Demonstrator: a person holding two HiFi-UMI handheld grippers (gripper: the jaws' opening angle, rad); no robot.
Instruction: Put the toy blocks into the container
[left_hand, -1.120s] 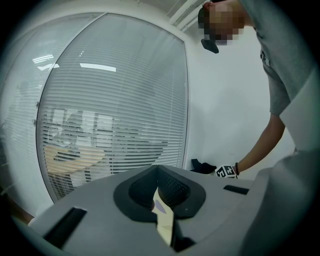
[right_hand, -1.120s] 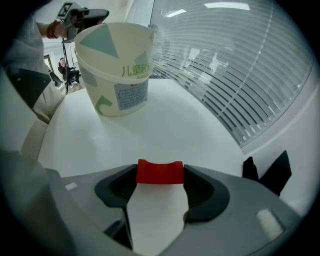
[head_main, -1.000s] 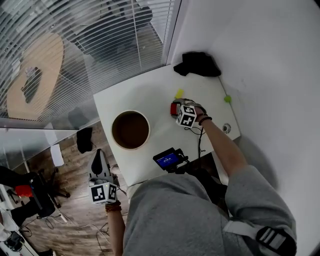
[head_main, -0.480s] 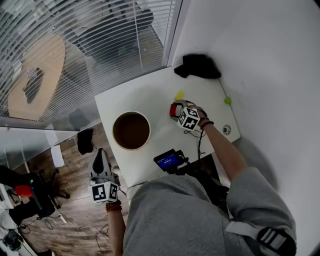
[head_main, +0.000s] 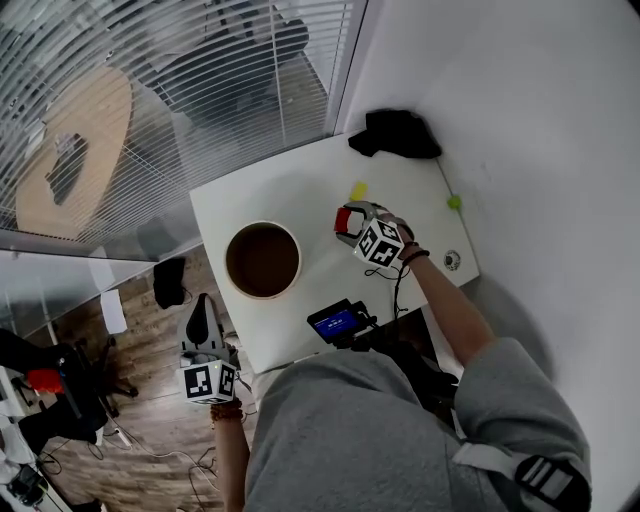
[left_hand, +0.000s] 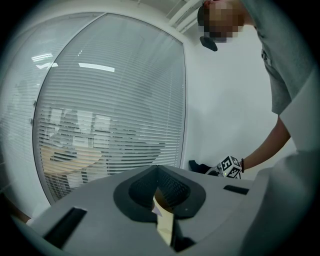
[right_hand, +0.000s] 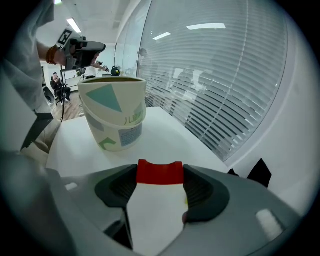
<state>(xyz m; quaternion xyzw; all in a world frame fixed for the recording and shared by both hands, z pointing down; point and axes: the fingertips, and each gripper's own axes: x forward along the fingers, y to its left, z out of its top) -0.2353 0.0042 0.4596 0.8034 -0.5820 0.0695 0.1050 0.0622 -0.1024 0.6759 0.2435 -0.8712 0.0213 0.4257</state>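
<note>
1. Right hand-held gripper (head_main: 347, 222): jaws set wide and closed on the red block (right_hand: 160, 172), pads pressing its two sides. The block's top edge shows just past the pads. It is carried clear of the table (head_main: 300, 190), near the middle and tilted down, so it appears to be on its way to the drop.

2. Container (right_hand: 112, 125): a round paper tub, upright with its mouth open, on the left part of the table. It is left of the carried block and apart from it. The right gripper view faces its wall squarely, which suits a move across and over the rim.

3. Yellow block (head_main: 358, 189): lies on the table just beyond the right hand-held gripper, not yet collected.

4. Green piece (head_main: 455, 201): small, at the table's right edge, probably another toy. Too small to tell its shape.

5. Black cloth (head_main: 395, 130): bunched at the far right corner, out of the working path.

6. Device with a blue screen (head_main: 335, 320): at the near edge of the table.

7. Left hand-held gripper (head_main: 199, 303): jaws together with nothing between them. It hangs off the table's near left side, over the floor (head_main: 150, 440), idle and out of the way.
</note>
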